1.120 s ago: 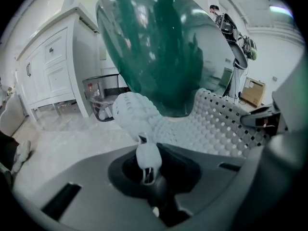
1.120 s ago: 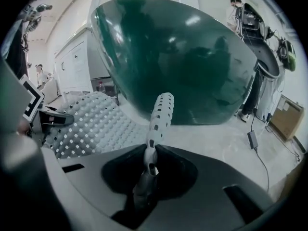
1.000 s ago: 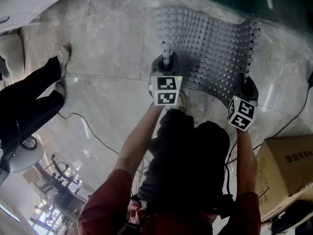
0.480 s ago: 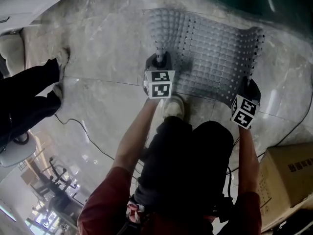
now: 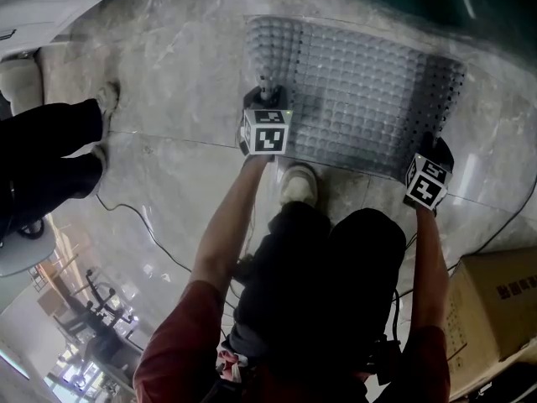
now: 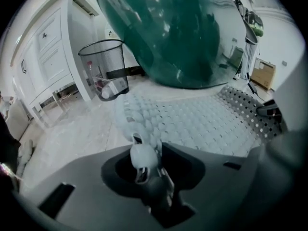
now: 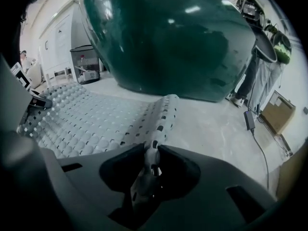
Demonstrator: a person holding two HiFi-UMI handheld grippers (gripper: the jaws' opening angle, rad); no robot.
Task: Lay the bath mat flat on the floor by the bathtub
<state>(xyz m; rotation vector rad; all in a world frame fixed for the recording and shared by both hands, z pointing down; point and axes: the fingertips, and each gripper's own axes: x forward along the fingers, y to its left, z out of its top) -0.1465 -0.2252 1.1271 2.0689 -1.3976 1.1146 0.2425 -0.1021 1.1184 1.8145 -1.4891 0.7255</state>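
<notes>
While another person's trouser legs [image 5: 42, 158] stand well off to the left of the left gripper [image 5: 265, 86], that gripper points down at the marble floor [image 5: 168, 158]. Its jaws have just been opening and are now parted and slack. The mat [image 5: 361, 91] has its near-left corner between them, slightly raised. The wearer's shoe [image 5: 298, 183] is just behind this gripper, and a bin [image 6: 103, 66] is ahead-left of it. The mat runs rightward to the right gripper [image 5: 438, 148], mostly flat, its far edge near the green bathtub [image 6: 178, 32] ahead of both tools. The right jaws have also just been opening and are parted, with the near-right mat edge between them, curling up off the floor. A cardboard box [image 5: 495, 309] sits behind-right of it.
</notes>
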